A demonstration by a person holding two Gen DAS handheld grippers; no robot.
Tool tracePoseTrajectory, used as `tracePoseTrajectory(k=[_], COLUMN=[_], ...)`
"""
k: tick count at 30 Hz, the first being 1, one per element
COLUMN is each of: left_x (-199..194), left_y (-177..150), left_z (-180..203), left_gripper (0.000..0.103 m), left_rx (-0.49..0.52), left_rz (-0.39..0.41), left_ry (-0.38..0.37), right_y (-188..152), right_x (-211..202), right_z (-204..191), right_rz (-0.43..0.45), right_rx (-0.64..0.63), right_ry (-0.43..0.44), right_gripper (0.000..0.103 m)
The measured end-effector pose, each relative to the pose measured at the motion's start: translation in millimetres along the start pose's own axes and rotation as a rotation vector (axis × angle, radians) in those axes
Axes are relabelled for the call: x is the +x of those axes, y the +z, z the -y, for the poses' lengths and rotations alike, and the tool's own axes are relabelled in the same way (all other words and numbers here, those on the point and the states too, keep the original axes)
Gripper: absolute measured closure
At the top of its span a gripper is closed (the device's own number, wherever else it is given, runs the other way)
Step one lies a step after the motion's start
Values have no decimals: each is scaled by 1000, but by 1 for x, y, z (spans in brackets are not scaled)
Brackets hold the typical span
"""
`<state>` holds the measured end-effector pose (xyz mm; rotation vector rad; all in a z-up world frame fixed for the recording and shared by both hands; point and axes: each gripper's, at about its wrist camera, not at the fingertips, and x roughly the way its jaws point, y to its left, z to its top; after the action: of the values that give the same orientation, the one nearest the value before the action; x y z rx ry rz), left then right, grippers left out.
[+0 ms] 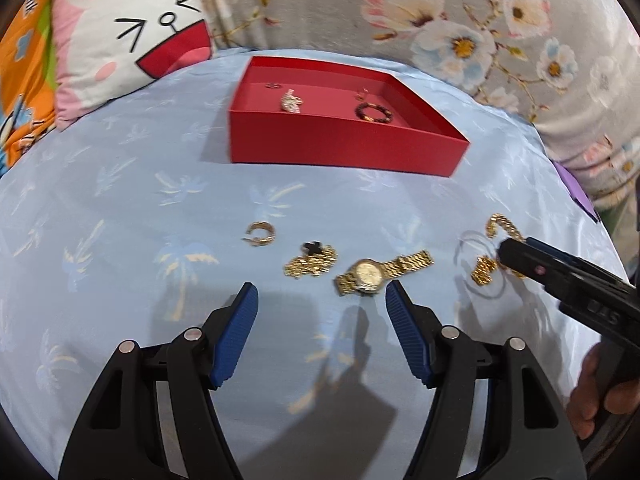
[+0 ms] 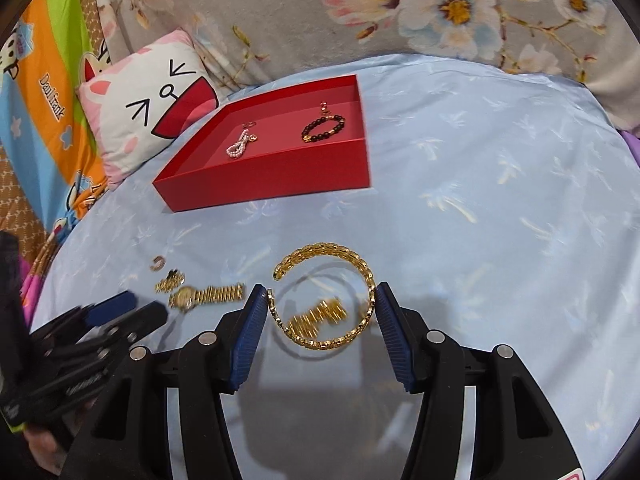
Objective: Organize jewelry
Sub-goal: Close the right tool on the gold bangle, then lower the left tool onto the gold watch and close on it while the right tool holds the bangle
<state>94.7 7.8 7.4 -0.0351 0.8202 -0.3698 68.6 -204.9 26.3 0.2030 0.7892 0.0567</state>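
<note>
A red box (image 1: 340, 148) (image 2: 280, 178) sits on the light blue bedspread and holds a pearl piece (image 2: 239, 146) and a dark bead bracelet (image 2: 323, 128). My right gripper (image 2: 322, 308) is shut on a gold cuff bangle (image 2: 320, 254), its pads touching the bangle's two sides, held just above a small gold chain piece (image 2: 320, 314). My left gripper (image 1: 322, 304) is open and empty, just in front of a gold watch (image 1: 380, 272). A gold chain with a black charm (image 1: 312, 260) and a gold hoop (image 1: 260, 234) lie left of the watch.
A cartoon cat pillow (image 1: 132, 40) lies left of the box. A grey floral blanket (image 1: 460, 20) rises behind it. A colourful cartoon sheet (image 2: 40, 100) is at the far left. The bedspread (image 2: 500, 200) stretches to the right of the box.
</note>
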Motion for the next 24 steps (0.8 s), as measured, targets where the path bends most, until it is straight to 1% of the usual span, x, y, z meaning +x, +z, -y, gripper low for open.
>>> tracePoseTrajectory(k=[5,8,15,17,21,22,24], left_x=[8,14,22,22,17,16,17], left_y=[3,5,12,12,5,4,4], left_z=[20,27,29,29,34,36,41], left_gripper=[39,39,43,47,49,49,49], left_rx=[67,94,107,107,129,136,146], left_rz=[-24,-37,-46,-48,-61,-61,-56], left_ry=[-56,-76,-93,-114,-173,-167,-131], right_y=[-10,-14,-17,-17,-20,-20,-22], right_x=[-34,-43,-46,-44,-44,-44,-43], right_z=[16,19,13,11,11,11,10], right_rz=[13,15,11,6,1,0,-5], right_rx=[33,41,48,51,54,54,53], right_ry=[8,14,58,70,77,77,80], right_gripper=[49,49,49,49,49,49,49])
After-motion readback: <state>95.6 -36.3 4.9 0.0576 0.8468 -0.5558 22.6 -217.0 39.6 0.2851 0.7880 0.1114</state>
